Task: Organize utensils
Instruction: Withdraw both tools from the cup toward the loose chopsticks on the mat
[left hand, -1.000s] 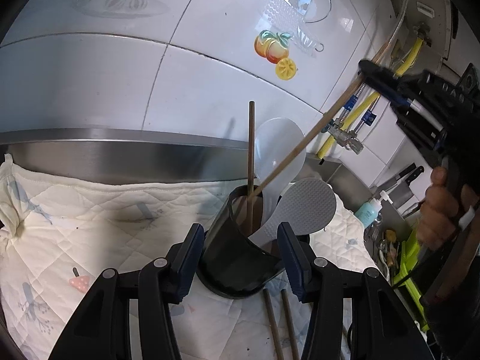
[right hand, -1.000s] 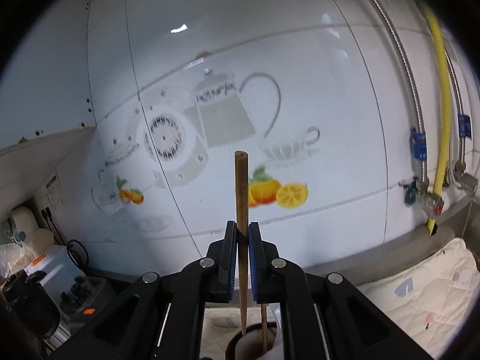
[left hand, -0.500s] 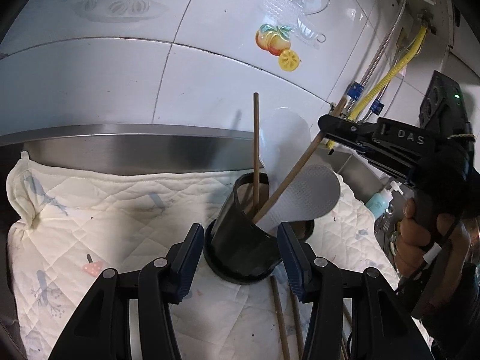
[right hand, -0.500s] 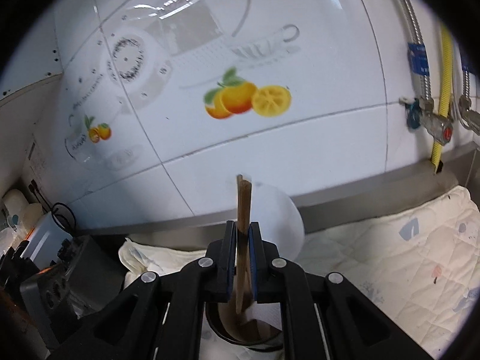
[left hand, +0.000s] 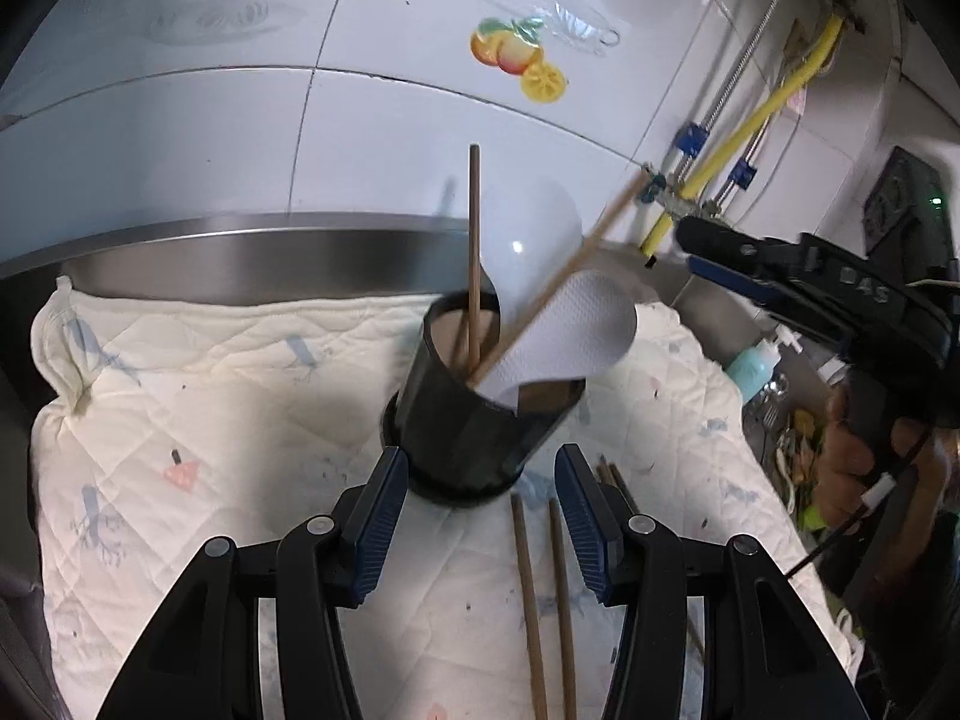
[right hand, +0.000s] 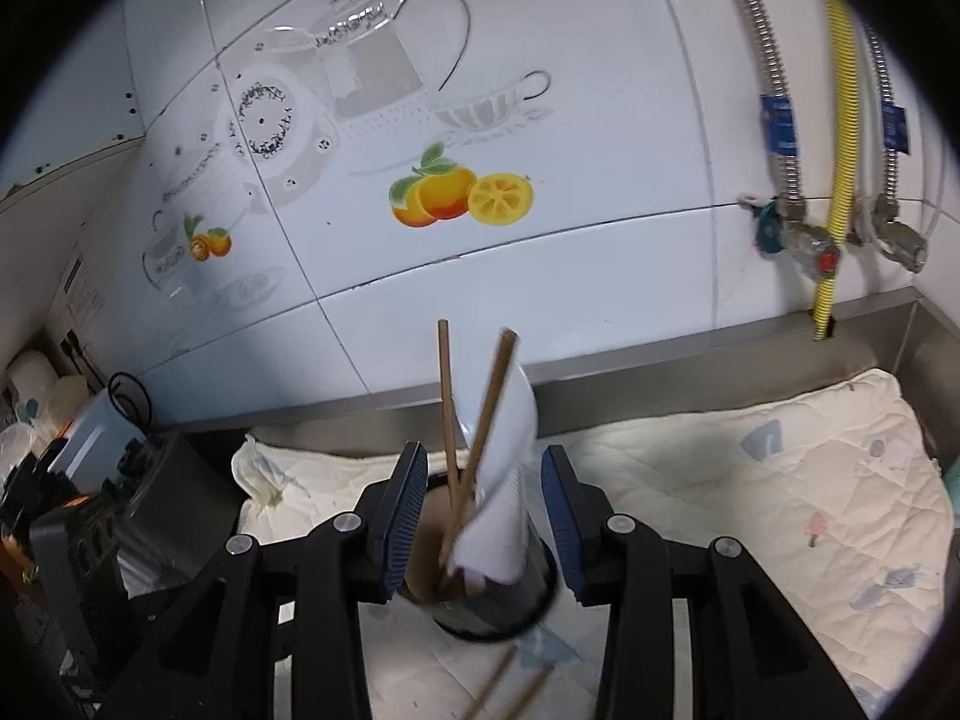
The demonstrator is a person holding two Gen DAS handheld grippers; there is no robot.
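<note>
The right gripper (right hand: 485, 501) had its jaws opening, nothing pressed between them. Two chopsticks (left hand: 473, 258) stood in the black holder (left hand: 474, 420) beside white rice paddles (left hand: 570, 342). The left gripper (left hand: 480, 504) hung half open and empty just before the holder, two more chopsticks (left hand: 543, 588) lying on the quilted mat (left hand: 210, 420).

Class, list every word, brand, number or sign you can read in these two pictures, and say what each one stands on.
"DAS": raised letters on the black body of the right tongs, seen from the left wrist view.
Printed script on the teapot picture on the wall tile: too small and blurred to read.
Blue tags on the pipes: no legible text.
Pale sticker on the far left wall: too blurred to read.
</note>
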